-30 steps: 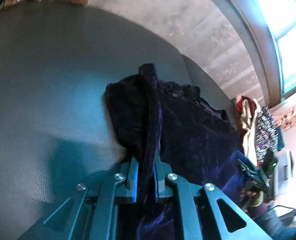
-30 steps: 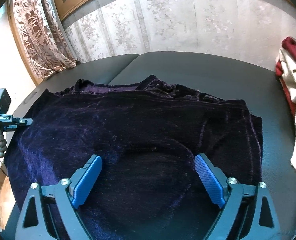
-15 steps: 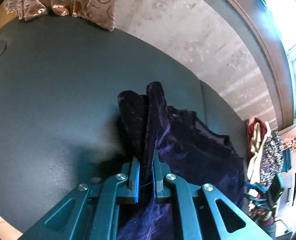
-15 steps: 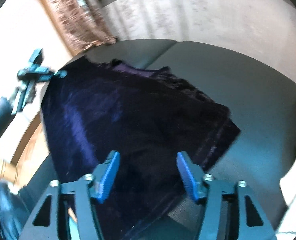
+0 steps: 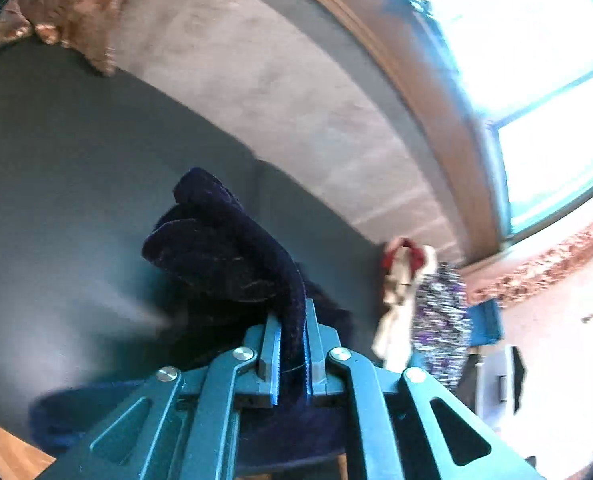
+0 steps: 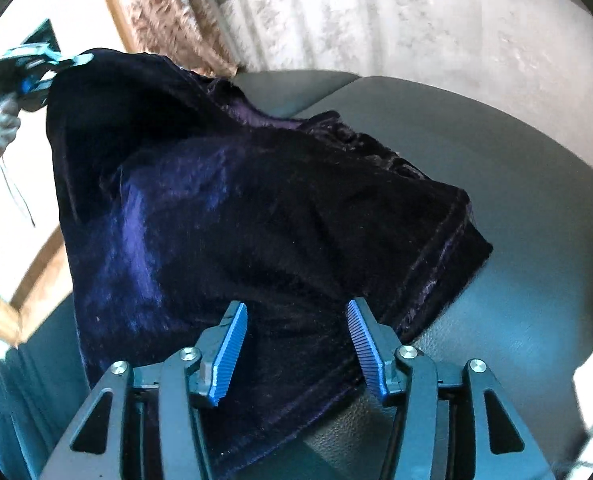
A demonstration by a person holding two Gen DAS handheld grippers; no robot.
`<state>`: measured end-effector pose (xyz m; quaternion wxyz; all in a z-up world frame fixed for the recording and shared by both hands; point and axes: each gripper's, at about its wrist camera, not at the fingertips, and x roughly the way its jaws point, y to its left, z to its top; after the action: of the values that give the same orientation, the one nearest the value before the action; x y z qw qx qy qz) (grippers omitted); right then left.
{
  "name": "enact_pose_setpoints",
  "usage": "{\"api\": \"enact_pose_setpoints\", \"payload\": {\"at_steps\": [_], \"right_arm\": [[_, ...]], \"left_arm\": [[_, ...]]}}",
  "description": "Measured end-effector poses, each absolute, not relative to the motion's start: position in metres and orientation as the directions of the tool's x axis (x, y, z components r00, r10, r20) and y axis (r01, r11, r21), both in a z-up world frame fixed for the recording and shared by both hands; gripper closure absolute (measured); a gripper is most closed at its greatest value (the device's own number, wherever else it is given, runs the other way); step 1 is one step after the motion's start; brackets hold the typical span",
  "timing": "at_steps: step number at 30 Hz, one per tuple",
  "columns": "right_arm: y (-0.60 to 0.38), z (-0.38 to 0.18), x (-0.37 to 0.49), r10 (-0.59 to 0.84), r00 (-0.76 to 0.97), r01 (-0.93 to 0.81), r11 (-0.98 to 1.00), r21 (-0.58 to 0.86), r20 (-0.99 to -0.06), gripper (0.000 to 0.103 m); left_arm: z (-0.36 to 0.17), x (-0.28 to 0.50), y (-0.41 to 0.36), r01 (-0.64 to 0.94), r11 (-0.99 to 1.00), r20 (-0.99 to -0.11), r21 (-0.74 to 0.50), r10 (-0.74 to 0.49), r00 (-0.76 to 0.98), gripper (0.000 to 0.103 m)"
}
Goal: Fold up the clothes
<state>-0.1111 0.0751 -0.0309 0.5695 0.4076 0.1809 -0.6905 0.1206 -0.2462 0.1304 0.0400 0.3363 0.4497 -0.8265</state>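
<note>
Left wrist view: the left hand-held gripper point(image 5: 292, 346), low centre, is clamped on a fold of the dark velvet garment point(image 5: 232, 256).

Right wrist view: the right hand-held gripper point(image 6: 296, 350) stands half-open over the garment point(image 6: 232, 216), which spreads across the frame's middle on the grey bench point(image 6: 516, 208).

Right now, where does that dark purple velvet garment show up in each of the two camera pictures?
Left wrist view: the garment bunches up at lower centre, pinched in the left gripper.
Right wrist view: it drapes across the middle, one corner lifted at upper left.
Shared landmark: the grey couch beneath it.
</note>
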Motion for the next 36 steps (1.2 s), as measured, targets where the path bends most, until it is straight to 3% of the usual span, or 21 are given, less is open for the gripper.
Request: {"api": "enact_pose_setpoints", "payload": {"at_steps": [7, 14, 27, 32, 36], "right_arm": [[0.079, -0.032, -0.117, -0.700, 0.001, 0.917, -0.285, 0.280, -0.714, 0.048], [0.083, -0.035, -0.124, -0.739, 0.028, 0.890, -0.289, 0.354, -0.673, 0.048], [0.085, -0.040, -0.133, -0.787, 0.066, 0.846, -0.282, 0.453, -0.613, 0.045], [0.085, -0.040, -0.133, -0.789, 0.066, 0.846, -0.280, 0.453, -0.611, 0.045], [0.089, -0.039, -0.136, -0.796, 0.074, 0.831, -0.284, 0.478, -0.600, 0.044]], "left_arm": [[0.150, 0.072, -0.172, 0.293, -0.570, -0.533, -0.767, 0.312, -0.787, 0.097], [0.115, 0.016, -0.109, 0.283, -0.552, -0.552, -0.784, 0.414, -0.724, 0.097], [0.019, -0.052, -0.050, 0.406, -0.649, -0.747, -0.643, 0.418, -0.516, 0.097], [0.015, -0.056, -0.052, 0.461, -0.601, -0.754, -0.653, 0.460, -0.468, 0.091], [0.032, -0.063, -0.036, 0.418, -0.671, -0.787, -0.612, 0.465, -0.407, 0.085]]}}
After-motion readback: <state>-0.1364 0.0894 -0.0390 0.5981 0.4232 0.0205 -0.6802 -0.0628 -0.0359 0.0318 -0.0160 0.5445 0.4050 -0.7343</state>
